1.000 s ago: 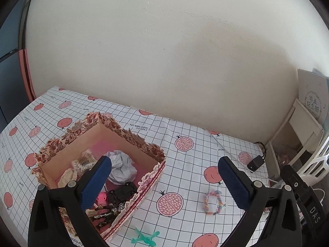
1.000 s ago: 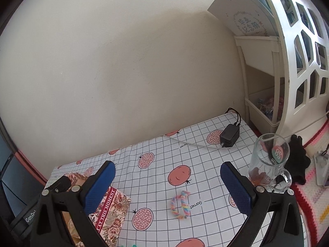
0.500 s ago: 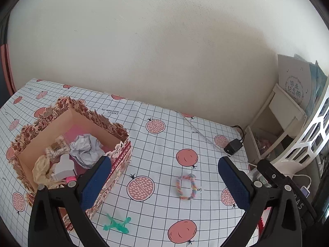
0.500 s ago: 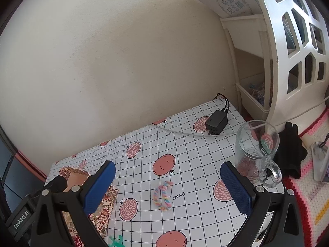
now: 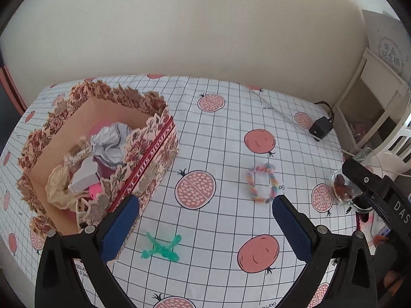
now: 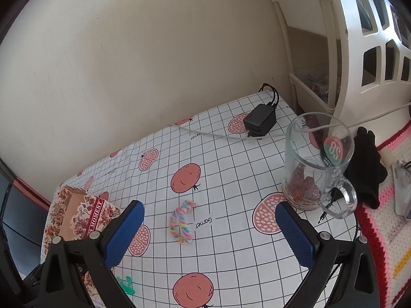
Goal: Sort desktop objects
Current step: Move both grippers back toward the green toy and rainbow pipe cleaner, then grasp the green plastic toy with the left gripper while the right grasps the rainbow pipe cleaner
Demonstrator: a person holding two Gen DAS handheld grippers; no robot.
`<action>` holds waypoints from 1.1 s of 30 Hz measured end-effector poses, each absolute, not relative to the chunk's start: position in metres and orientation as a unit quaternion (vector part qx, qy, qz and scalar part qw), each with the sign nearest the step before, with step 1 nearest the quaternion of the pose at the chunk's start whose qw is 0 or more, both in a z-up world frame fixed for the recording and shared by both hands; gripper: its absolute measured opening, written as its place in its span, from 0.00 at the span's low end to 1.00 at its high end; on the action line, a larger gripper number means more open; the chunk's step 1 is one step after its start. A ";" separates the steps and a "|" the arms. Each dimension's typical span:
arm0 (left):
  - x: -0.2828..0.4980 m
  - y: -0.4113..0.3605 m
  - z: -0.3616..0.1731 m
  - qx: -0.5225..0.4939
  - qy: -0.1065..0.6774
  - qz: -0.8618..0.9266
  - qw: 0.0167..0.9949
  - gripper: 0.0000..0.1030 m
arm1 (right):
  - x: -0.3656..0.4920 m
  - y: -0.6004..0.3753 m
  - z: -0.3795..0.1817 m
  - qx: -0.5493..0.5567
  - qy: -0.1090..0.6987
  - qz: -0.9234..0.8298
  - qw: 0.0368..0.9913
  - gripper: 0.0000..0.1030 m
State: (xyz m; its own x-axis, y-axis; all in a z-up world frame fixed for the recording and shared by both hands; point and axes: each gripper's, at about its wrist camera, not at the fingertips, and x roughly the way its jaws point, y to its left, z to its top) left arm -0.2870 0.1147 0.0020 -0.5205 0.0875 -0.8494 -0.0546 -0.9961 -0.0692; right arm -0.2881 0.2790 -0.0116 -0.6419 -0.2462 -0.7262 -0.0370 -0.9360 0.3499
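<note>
Bracelet (image 5: 262,182) lies on pomegranate-print tablecloth (image 5: 231,118) by cream wall (image 5: 205,25).

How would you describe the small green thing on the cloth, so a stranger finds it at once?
Start at the flowered box on the pomegranate-print cloth. Just past its near corner, on the side toward the left gripper, lies a small green clip shaped like an X. It is plain translucent green, while the rainbow braided loop farther right is a multicoloured ring.
</note>
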 end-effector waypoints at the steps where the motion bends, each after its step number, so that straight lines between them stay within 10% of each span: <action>1: -0.286 0.113 -0.002 -0.493 -0.020 0.869 0.041 1.00 | -0.289 0.278 -0.014 0.424 -0.168 -0.888 0.060 1.00; 25: -0.278 0.093 -0.086 -0.588 -0.034 0.808 -0.006 1.00 | -0.296 0.236 -0.086 0.489 -0.095 -0.863 0.083 1.00; 33: -0.276 0.085 -0.096 -0.605 -0.039 0.795 -0.017 0.87 | -0.299 0.224 -0.100 0.493 -0.086 -0.859 0.104 0.86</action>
State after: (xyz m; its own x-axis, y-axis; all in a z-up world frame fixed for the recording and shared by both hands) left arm -0.2761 0.0854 -0.0960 -0.2669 0.0201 -0.9635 0.0737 -0.9964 -0.0412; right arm -0.2988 0.2239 -0.1004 -0.4920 -0.2642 -0.8295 0.0949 -0.9634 0.2506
